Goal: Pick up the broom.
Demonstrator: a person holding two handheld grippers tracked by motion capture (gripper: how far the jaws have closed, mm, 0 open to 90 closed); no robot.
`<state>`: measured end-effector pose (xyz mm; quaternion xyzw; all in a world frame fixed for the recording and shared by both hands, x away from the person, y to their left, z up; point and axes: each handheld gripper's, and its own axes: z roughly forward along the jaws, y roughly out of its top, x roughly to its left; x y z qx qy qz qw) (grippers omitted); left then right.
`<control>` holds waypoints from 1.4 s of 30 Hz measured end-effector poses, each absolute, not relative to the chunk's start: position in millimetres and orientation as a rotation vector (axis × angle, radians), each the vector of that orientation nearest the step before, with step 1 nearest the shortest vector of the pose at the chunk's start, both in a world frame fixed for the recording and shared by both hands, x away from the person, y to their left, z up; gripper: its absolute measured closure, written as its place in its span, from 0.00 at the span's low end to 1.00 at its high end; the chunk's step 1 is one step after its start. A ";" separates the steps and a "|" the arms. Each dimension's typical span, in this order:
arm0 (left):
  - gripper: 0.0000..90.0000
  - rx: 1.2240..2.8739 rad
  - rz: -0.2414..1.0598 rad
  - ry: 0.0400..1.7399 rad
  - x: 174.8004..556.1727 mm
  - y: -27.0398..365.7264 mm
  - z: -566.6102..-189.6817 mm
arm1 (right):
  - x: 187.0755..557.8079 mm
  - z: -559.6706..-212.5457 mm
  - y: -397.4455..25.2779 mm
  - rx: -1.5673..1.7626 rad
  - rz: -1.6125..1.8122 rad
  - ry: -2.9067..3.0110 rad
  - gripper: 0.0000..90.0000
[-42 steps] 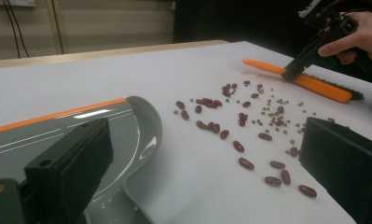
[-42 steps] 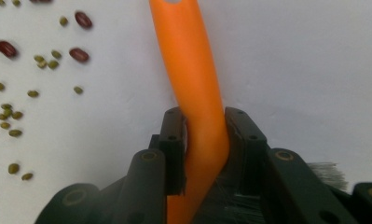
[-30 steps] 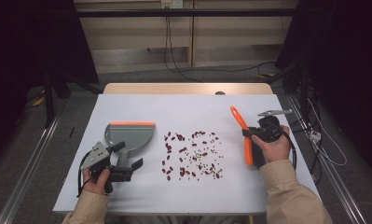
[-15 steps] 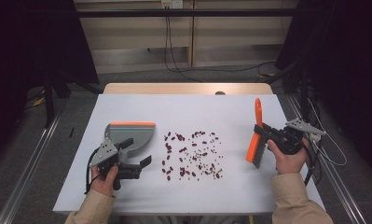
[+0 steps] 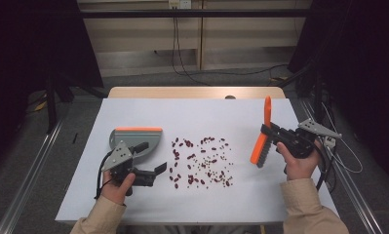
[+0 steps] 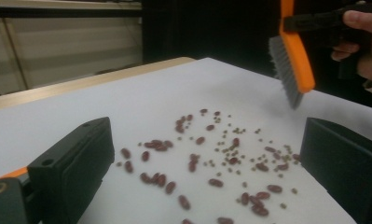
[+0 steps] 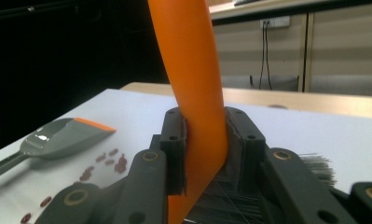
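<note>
Several dark red beans and smaller greenish grains (image 5: pixel 202 163) lie scattered on the white table top (image 5: pixel 206 117); they spread between my open left jaws (image 6: pixel 211 158). A grey dustpan with an orange lip (image 5: pixel 136 137) lies left of them, also visible as the dustpan (image 7: pixel 62 135). My left gripper (image 5: pixel 150 158) stands open just in front of the dustpan, pointing at the beans, with nothing between its fingers. My right gripper (image 5: pixel 275 134) is shut on the orange brush (image 5: pixel 261 139), held tilted above the table right of the beans. The orange handle (image 7: pixel 193 84) stands clamped between the jaws.
A wooden strip (image 5: pixel 197 92) borders the table's far edge. Metal rails (image 5: pixel 31 170) run along both sides on the floor. Cables (image 5: pixel 182 44) hang at the back wall. Bare white table lies beyond the beans.
My right gripper has lifted the brush off the table and turned it more upright, shifting a little to the right. The left gripper has turned its open jaws toward the beans.
</note>
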<state>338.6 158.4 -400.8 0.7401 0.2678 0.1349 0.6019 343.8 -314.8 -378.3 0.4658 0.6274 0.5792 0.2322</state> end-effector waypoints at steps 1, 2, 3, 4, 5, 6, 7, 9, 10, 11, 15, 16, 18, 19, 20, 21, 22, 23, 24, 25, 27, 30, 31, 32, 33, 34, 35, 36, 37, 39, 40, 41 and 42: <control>0.03 1.716 0.303 0.612 339.4 152.6 -399.8 | 345.0 -375.3 -310.8 1.274 1.598 1.730 0.79; 0.03 1.721 0.296 0.605 340.5 146.1 -398.8 | 347.0 -372.8 -306.8 1.261 1.609 1.735 0.79; 0.04 1.722 0.289 0.599 341.5 139.3 -397.8 | 348.1 -370.4 -302.1 1.252 1.619 1.729 0.79; 0.04 1.721 0.277 0.595 342.3 131.8 -397.2 | 349.9 -368.1 -297.3 1.250 1.633 1.741 0.79; 0.04 1.728 0.266 0.583 343.5 124.7 -396.5 | 351.3 -366.4 -292.3 1.242 1.639 1.743 0.79; 0.04 1.728 0.259 0.579 344.7 117.2 -396.0 | 352.9 -364.8 -287.4 1.233 1.645 1.743 0.79; 0.04 1.727 0.248 0.580 345.6 109.8 -395.4 | 354.9 -363.6 -282.8 1.232 1.653 1.746 0.79; 0.04 1.735 0.234 0.576 348.0 96.2 -394.7 | 358.1 -361.5 -274.1 1.226 1.681 1.745 0.79; 0.05 1.737 0.218 0.571 349.6 90.1 -394.6 | 359.8 -360.5 -270.0 1.224 1.686 1.744 0.79; 0.05 1.737 0.217 0.576 350.2 85.6 -394.6 | 361.5 -359.6 -266.0 1.216 1.699 1.746 0.79; 0.06 1.742 0.196 0.588 355.0 65.1 -395.5 | 367.0 -356.5 -248.9 1.194 1.718 1.763 0.79; 0.07 1.748 0.192 0.588 356.4 61.4 -396.1 | 368.0 -355.7 -244.3 1.186 1.717 1.764 0.79; 0.10 1.745 0.183 0.608 359.5 54.7 -397.7 | 370.0 -354.3 -234.6 1.169 1.722 1.786 0.79; 0.11 1.739 0.172 0.622 361.3 52.0 -398.6 | 370.7 -353.9 -229.3 1.158 1.726 1.790 0.79; 0.12 1.739 0.160 0.630 363.2 50.3 -399.5 | 371.9 -353.8 -224.4 1.147 1.727 1.803 0.79; 0.12 1.739 0.153 0.637 364.3 48.4 -400.4 | 372.8 -353.8 -219.2 1.144 1.729 1.815 0.79; 0.13 1.746 0.151 0.638 365.1 46.8 -401.1 | 373.6 -354.3 -214.2 1.138 1.725 1.820 0.79; 0.14 1.750 0.147 0.635 365.6 45.4 -401.7 | 374.3 -354.7 -209.6 1.134 1.728 1.830 0.79; 0.15 1.751 0.147 0.638 365.8 44.0 -402.3 | 374.9 -355.3 -205.3 1.126 1.731 1.831 0.79; 0.18 1.755 0.149 0.639 366.2 43.1 -403.0 | 375.9 -356.2 -198.7 1.118 1.733 1.840 0.79; 0.22 1.770 0.157 0.657 367.9 42.0 -405.1 | 376.7 -357.4 -191.2 1.117 1.742 1.847 0.79; 0.29 1.783 0.147 0.668 370.6 42.0 -407.6 | 377.7 -358.5 -182.8 1.114 1.745 1.856 0.79; 0.33 1.787 0.146 0.665 370.6 41.7 -407.9 | 378.0 -358.6 -181.4 1.108 1.743 1.860 0.79; 0.37 1.796 0.157 0.664 370.0 41.2 -408.0 | 378.1 -358.5 -179.1 1.109 1.740 1.858 0.79; 0.37 1.800 0.163 0.659 369.7 40.9 -408.1 | 378.1 -358.5 -179.1 1.109 1.740 1.858 0.79; 0.45 1.803 0.171 0.667 369.2 40.3 -408.2 | 378.5 -358.2 -175.5 1.104 1.745 1.867 0.79; 0.51 1.805 0.172 0.671 369.2 40.2 -408.4 | 378.7 -358.2 -173.9 1.102 1.742 1.868 0.79; 0.57 1.817 0.185 0.674 369.0 40.0 -408.9 | 378.8 -358.0 -172.1 1.099 1.740 1.869 0.79; 0.64 1.817 0.185 0.674 369.0 40.0 -408.9 | 378.8 -358.0 -172.1 1.099 1.740 1.869 0.79; 0.75 1.834 0.218 0.692 366.5 40.4 -407.8 | 378.6 -357.9 -167.5 1.092 1.731 1.874 0.79; 0.75 1.834 0.218 0.692 366.5 40.4 -407.8 | 378.7 -358.0 -166.3 1.085 1.727 1.878 0.79; 0.76 1.838 0.233 0.722 366.5 42.5 -406.7 | 378.5 -358.0 -165.0 1.085 1.728 1.877 0.78; 0.77 1.839 0.244 0.732 367.2 43.9 -406.6 | 378.3 -358.0 -164.1 1.086 1.728 1.874 0.78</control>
